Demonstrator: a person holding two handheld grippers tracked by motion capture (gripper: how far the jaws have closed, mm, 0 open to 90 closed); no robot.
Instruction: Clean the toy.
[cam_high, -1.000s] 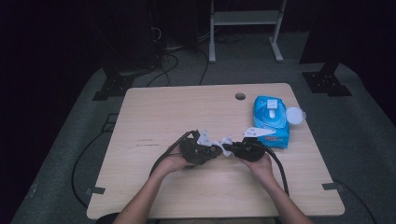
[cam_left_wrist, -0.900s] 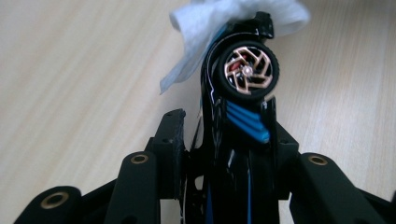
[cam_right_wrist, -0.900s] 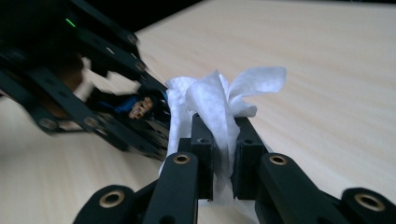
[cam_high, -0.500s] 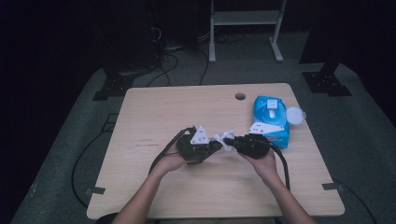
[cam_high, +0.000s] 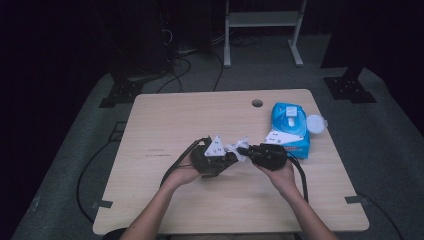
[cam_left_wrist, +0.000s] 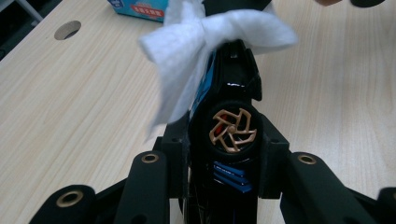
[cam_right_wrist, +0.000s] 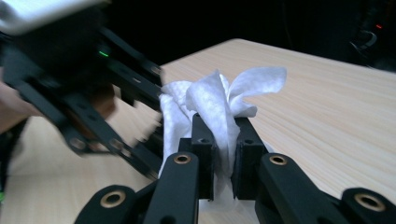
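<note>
A black toy car (cam_left_wrist: 231, 116) with blue stripes and a gold-spoked wheel stands nose-out between the jaws of my left gripper (cam_left_wrist: 224, 149), which is shut on its sides; these jaws have just been closing on the car. My right gripper (cam_right_wrist: 224, 140) is shut on a crumpled white wipe (cam_right_wrist: 210, 100). The wipe (cam_left_wrist: 187, 51) drapes over the car's far end. In the high view the left gripper (cam_high: 231, 158) and right gripper (cam_high: 245, 151) meet tip to tip above the table's middle, the wipe (cam_high: 237, 147) between them.
A blue pack of wet wipes (cam_high: 290, 127) lies at the right of the wooden table (cam_high: 175, 120), its round white lid (cam_high: 316, 123) flipped open. A cable hole (cam_high: 257, 103) sits near the far edge. Black cables trail from both grippers toward the person.
The right gripper has risen a little with the wipe. The left gripper has tilted, so its grey plate now faces up. Both stay tip to tip.
</note>
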